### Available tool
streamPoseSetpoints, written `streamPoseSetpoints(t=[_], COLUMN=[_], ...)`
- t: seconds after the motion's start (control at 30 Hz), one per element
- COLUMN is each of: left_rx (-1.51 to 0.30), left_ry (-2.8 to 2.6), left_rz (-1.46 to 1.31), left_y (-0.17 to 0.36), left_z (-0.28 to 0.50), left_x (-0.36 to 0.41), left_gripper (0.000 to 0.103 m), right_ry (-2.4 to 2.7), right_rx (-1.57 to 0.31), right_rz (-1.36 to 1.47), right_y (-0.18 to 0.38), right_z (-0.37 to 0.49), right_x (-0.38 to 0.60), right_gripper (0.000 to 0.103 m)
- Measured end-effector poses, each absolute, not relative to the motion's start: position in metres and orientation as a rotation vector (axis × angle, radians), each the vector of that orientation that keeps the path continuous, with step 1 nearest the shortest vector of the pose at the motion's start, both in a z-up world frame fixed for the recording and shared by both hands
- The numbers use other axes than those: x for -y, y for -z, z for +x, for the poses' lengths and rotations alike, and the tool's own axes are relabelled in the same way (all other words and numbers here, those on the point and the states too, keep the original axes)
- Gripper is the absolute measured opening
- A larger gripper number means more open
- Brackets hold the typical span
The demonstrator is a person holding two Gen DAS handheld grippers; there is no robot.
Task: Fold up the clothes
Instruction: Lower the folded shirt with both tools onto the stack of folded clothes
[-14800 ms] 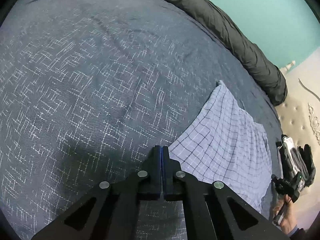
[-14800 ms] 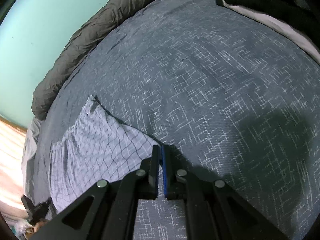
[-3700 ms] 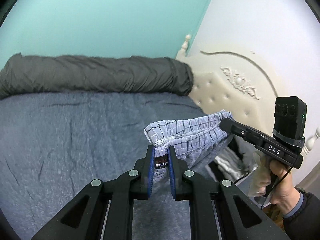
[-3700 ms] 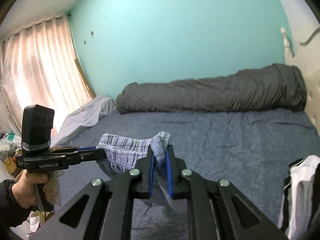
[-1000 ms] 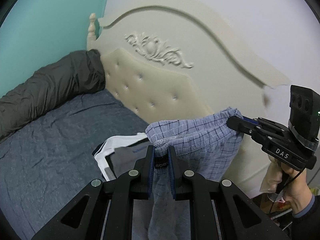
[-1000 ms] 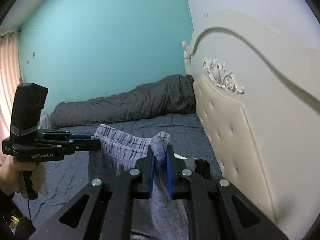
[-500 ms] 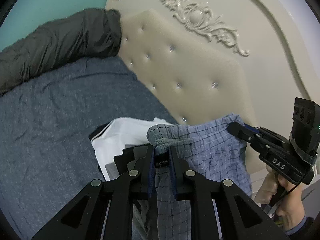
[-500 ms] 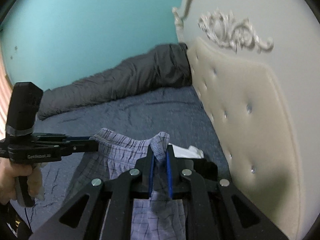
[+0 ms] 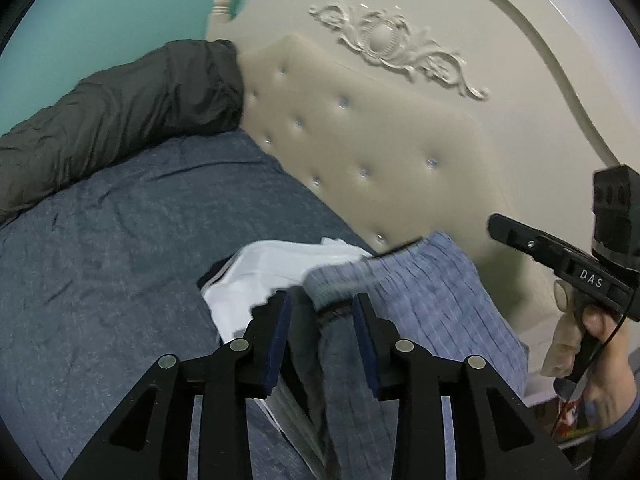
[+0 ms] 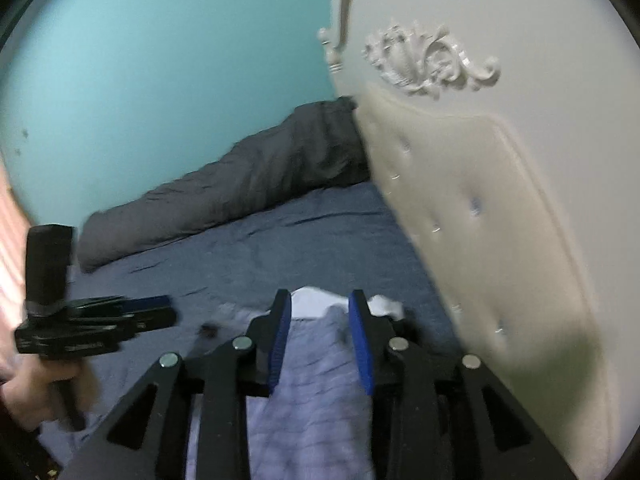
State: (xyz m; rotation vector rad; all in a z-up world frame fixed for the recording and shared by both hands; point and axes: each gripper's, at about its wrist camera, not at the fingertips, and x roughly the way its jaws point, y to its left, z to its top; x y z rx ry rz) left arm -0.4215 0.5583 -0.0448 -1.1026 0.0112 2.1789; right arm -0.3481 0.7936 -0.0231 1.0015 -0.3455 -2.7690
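Note:
The folded blue checked shorts (image 9: 420, 304) lie on a stack of folded clothes, with a white garment (image 9: 272, 276) below them, at the head of the bed. My left gripper (image 9: 322, 312) is open, its fingers on either side of the shorts' waistband. My right gripper (image 10: 318, 320) is open just above the shorts (image 10: 316, 392). The right gripper also shows in the left wrist view (image 9: 520, 236), apart from the cloth. The left gripper also shows in the right wrist view (image 10: 152, 312), apart from the cloth.
The cream tufted headboard (image 9: 380, 132) stands right behind the stack. A rolled dark grey duvet (image 9: 120, 108) lies along the teal wall. The blue-grey bedspread (image 9: 120, 240) spreads to the left.
Both grippers have opened and let go of the shorts, which have dropped onto the stack. Both grippers have lowered towards the bed.

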Motion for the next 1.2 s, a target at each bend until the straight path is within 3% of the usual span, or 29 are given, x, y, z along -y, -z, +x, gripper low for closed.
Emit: streamPoseSetpoints(t=[0.2,0.47,0.77,1.2], left_rx=[-0.028,-0.040,-0.045,-0.034], left_ry=[-2.159,-2.169,-2.218,-2.234], left_rz=[-1.166,-1.211,-1.124,-1.047], left_y=[0.070,0.090,0.050,0.005], left_z=[-0.424,-0.428,-0.401,-0.316], left_x=[-0.566,-0.567,-0.550,-0.521], left_gripper=[0.035,0.035,0.036,0.050], right_ry=[2.679,2.708,2.757,2.814], right_rx=[0.286,0.457,0.543,0.521], right_rz=[1.216,1.387,1.202,1.079], right_y=[0.054,0.083,0.053,0.010], right_z=[-0.363,-0.376,-0.331,-0.253], right_x=[-0.783,-0.806,-0.825,-0.805], right_gripper=[0.021,0.021,0.021,0.021])
